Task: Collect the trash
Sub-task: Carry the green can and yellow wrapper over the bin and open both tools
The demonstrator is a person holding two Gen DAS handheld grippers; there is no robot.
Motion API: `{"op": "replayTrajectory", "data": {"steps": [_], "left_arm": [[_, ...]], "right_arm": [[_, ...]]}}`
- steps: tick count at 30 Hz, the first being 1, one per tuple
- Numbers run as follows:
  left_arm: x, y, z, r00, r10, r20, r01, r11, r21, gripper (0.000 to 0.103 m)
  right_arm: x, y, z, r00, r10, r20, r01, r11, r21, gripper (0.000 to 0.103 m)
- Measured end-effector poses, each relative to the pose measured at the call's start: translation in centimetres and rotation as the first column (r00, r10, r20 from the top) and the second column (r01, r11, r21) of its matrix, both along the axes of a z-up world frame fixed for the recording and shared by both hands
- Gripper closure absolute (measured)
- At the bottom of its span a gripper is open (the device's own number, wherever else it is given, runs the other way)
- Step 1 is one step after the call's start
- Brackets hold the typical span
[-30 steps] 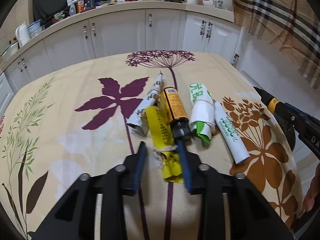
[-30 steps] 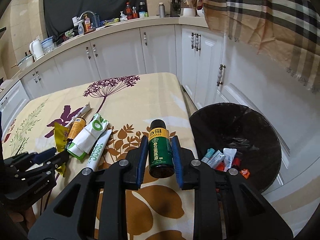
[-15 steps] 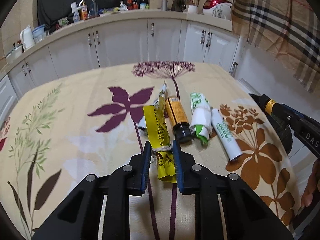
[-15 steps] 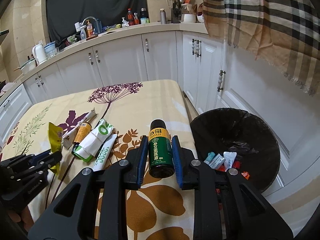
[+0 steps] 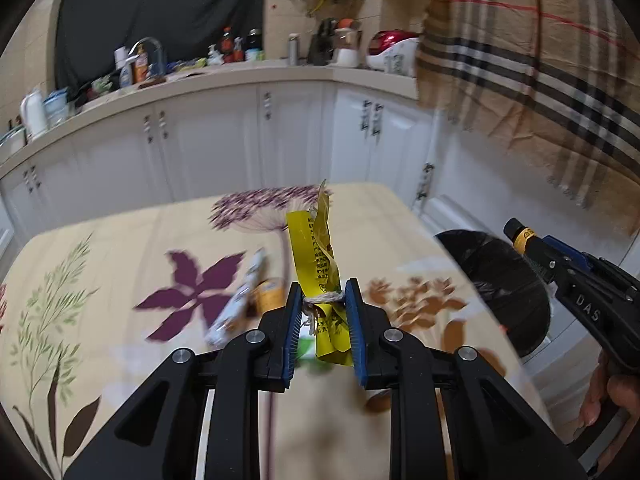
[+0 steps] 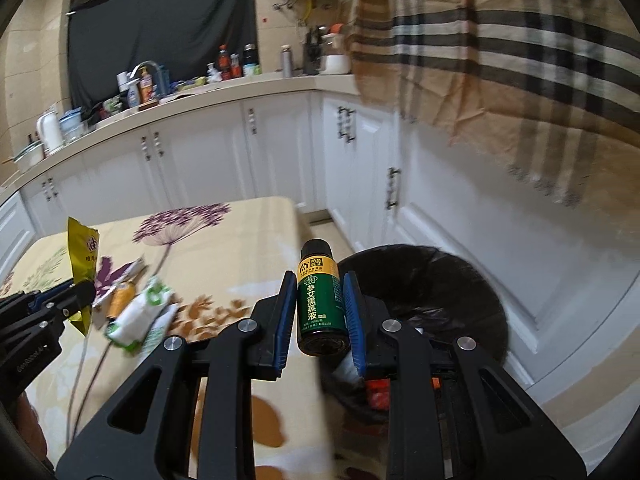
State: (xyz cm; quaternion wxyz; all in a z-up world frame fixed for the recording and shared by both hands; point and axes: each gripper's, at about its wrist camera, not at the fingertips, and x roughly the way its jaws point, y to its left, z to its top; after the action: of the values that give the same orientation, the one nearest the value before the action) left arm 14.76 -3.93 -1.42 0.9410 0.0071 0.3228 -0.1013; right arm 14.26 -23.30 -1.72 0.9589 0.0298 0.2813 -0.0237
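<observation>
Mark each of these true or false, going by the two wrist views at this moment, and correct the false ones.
1. The left gripper is shut on a crumpled yellow wrapper tied with string. True.
2. The right gripper is open and holds nothing. False: it is shut on a small green bottle with a black cap and yellow label band.
3. The round black-lined trash bin stands on the floor beside the table. True.
4. The yellow wrapper lies flat on the floral tablecloth. False: it is lifted clear of the cloth.
5. The green-and-white tube is already in the bin. False: it lies on the tablecloth.
</observation>
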Motion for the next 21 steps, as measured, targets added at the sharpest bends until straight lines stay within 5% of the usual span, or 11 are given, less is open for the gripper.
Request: {"op": "replayTrajectory", "data": {"steps": [21], "left_arm": [[5.0, -14.7, -1.8, 0.972, -0.237, 0.005, 0.236, 0.97, 0.057, 0.08]], "right_arm": [[2.3, -9.2, -2.7, 0.98, -0.197, 0.008, 0.198, 0.98, -0.02, 0.079]]}}
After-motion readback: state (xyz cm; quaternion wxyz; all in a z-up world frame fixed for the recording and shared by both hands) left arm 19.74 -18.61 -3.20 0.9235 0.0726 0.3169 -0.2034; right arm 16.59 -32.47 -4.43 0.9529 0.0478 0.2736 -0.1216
